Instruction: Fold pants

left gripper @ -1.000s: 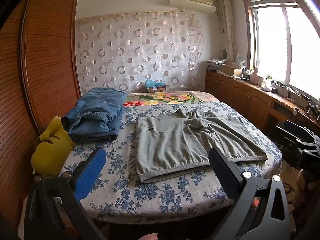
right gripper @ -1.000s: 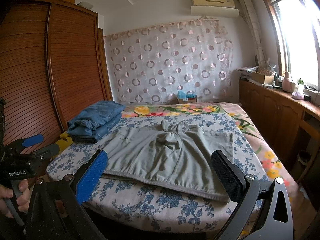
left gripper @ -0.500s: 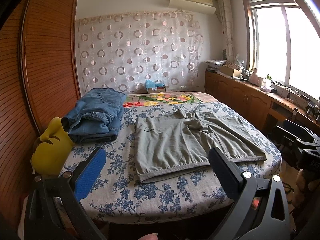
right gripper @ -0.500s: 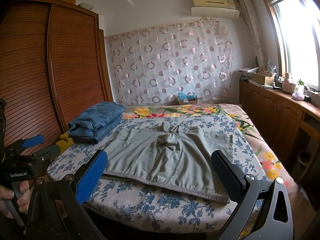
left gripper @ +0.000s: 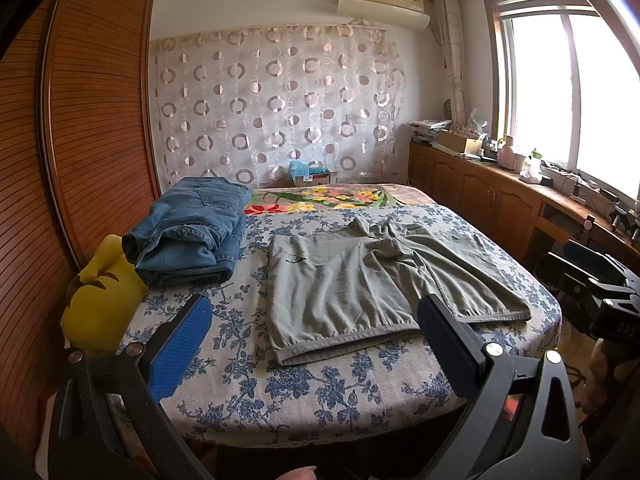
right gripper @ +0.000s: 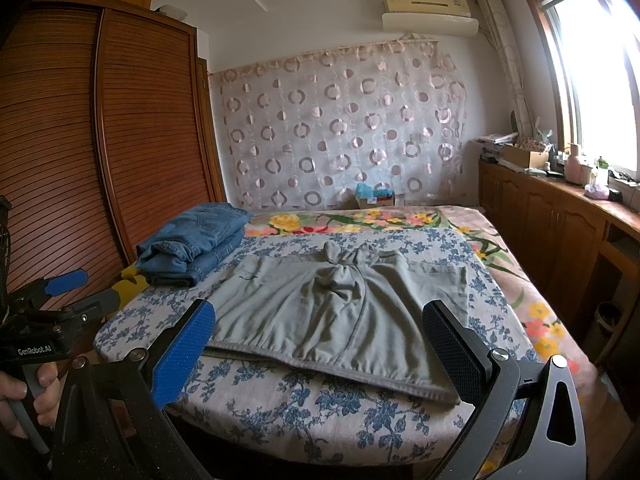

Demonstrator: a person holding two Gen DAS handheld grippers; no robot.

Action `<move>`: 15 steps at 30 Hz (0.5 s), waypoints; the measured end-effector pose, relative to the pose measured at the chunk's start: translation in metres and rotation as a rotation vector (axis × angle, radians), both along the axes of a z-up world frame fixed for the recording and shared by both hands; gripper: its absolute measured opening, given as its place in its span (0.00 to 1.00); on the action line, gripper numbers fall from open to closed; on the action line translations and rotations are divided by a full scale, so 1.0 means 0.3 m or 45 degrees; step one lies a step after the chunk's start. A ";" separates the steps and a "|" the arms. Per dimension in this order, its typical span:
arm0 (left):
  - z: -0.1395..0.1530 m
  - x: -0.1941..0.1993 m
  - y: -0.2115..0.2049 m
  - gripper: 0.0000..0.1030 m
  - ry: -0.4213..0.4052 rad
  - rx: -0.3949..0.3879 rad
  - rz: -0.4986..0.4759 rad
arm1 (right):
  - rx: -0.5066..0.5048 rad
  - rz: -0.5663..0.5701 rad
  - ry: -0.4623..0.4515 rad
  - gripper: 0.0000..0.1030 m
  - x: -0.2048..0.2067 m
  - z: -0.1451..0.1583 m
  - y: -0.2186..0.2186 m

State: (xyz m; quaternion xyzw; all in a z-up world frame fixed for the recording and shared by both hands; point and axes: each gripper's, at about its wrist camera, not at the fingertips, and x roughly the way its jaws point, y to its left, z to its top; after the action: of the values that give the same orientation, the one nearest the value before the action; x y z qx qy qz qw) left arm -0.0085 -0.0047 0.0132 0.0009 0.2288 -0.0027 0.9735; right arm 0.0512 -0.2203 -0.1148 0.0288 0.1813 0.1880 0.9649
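Both pairs of fingers are spread wide and grip nothing, the left gripper and right gripper held short of the bed's near edge; the grey-green pants lie flat on the floral cover, folded jeans just beside them, against a yellow plush toy.

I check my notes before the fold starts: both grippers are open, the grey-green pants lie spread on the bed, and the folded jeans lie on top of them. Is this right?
Not quite. In the left wrist view the folded jeans lie beside the grey-green pants, on the bed, apart from them. The rest holds.
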 end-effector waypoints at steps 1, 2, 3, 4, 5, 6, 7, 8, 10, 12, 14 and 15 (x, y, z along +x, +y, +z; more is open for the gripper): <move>0.001 -0.002 -0.001 1.00 -0.002 0.001 -0.001 | 0.000 0.000 0.001 1.00 0.000 0.000 0.000; -0.004 0.002 0.002 1.00 -0.001 -0.001 -0.002 | 0.000 0.000 0.002 1.00 0.000 0.000 0.000; -0.001 0.000 0.001 1.00 -0.002 -0.001 -0.001 | 0.001 0.000 0.002 1.00 0.000 0.000 0.000; -0.003 0.001 0.002 1.00 -0.003 -0.001 -0.002 | 0.000 0.000 0.002 1.00 0.000 0.000 0.000; -0.004 0.002 0.002 1.00 -0.001 -0.001 -0.002 | 0.000 0.001 0.002 1.00 0.000 0.000 0.000; -0.004 0.001 0.002 1.00 -0.002 -0.001 -0.001 | 0.000 0.001 0.002 1.00 0.000 0.000 -0.001; -0.003 0.001 0.002 1.00 -0.003 -0.001 -0.002 | 0.000 -0.001 0.001 1.00 -0.001 0.000 -0.001; -0.002 0.000 0.001 1.00 -0.003 -0.001 -0.003 | 0.001 0.001 0.002 1.00 0.000 0.000 -0.001; 0.000 -0.001 0.000 1.00 -0.003 0.001 -0.002 | 0.001 0.000 0.002 1.00 0.000 0.000 0.000; -0.001 -0.001 0.001 1.00 -0.004 -0.001 -0.002 | 0.002 0.000 0.002 1.00 -0.002 -0.001 0.001; -0.004 0.001 0.002 1.00 -0.004 -0.001 -0.001 | 0.001 -0.001 0.002 1.00 -0.003 -0.001 0.002; 0.000 -0.001 0.001 1.00 -0.004 -0.001 -0.002 | 0.001 0.000 0.002 1.00 -0.003 -0.001 0.001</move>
State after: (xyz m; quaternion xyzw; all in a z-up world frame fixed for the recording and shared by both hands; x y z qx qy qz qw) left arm -0.0088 -0.0045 0.0131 0.0008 0.2271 -0.0036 0.9739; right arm 0.0503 -0.2199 -0.1150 0.0292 0.1818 0.1880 0.9648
